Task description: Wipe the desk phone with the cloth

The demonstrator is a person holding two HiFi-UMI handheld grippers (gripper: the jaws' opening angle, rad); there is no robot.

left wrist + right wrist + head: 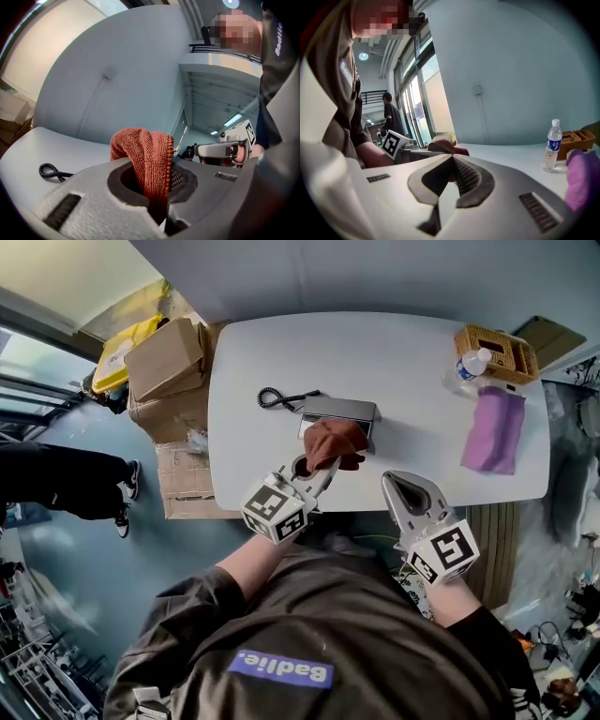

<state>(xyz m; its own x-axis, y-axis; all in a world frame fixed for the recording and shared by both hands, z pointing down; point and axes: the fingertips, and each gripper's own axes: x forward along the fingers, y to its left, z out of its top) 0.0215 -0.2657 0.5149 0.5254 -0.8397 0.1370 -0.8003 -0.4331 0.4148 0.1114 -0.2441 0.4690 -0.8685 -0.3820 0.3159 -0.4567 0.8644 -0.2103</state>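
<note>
A grey desk phone (339,411) lies near the middle of the white table (412,371), its coiled black cord (277,398) trailing to the left. My left gripper (322,472) is shut on a rust-red cloth (335,442), which hangs over the phone's front part. In the left gripper view the cloth (146,159) is pinched between the jaws, and the cord (50,171) shows at left. My right gripper (405,486) is shut and empty, at the table's near edge, right of the phone. Its own view shows its jaw tips meeting (451,160), with the cloth (446,146) beyond.
A purple cloth (495,427), a water bottle (469,367) and a wicker basket (497,351) sit at the table's right end. Cardboard boxes (169,371) are stacked left of the table. A person's leg (66,486) shows on the floor at left.
</note>
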